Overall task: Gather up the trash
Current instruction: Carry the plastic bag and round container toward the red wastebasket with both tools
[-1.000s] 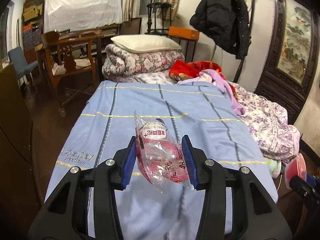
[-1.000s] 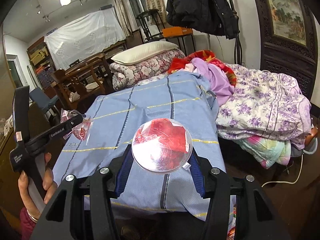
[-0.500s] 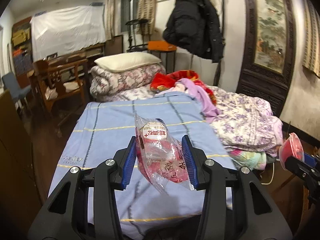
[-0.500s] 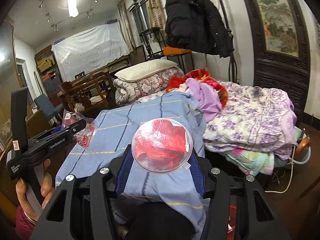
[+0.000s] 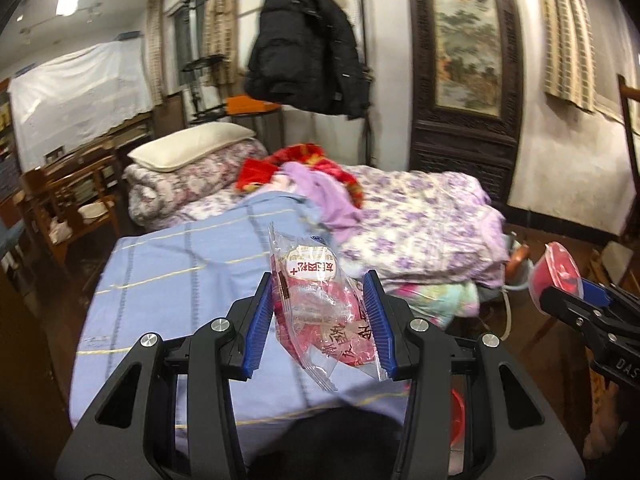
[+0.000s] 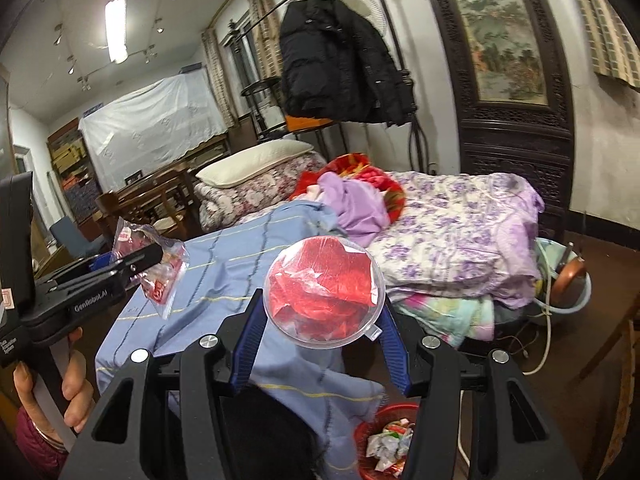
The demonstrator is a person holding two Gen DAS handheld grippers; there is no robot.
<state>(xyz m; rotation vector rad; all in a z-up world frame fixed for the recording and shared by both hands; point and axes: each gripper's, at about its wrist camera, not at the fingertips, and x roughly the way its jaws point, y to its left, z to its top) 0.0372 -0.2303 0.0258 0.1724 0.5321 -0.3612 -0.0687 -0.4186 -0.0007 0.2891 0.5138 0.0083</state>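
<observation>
Left gripper [image 5: 320, 322] is clamped on a crumpled clear plastic snack wrapper with red print and a white oval label [image 5: 318, 304]; both blue pads press its sides, and its lower corner hangs below the fingers. The label text is mirrored or skewed and not readable. Right gripper [image 6: 320, 338] is closed on a round clear plastic lid or dish with red film crumpled inside [image 6: 323, 290]; whether it is a lid or a shallow container cannot be told, and its lower edge sits behind the blue pads. Both pieces are held in the air over the foot of the bed covered by a light blue striped sheet [image 5: 172, 268]. A red plastic basket holding crumpled paper and wrappers [image 6: 386, 440] sits on the floor under the right gripper, mostly cut off by the black gripper body; in the left view only a red sliver shows. A dark rounded shape at the bottom centre of both views is unidentifiable. The person's hand [image 6: 60, 384] grips the left tool's handle, partly cropped at the frame edge. The left view is motion-blurred toward the black hanging jacket [image 5: 304, 44].
</observation>
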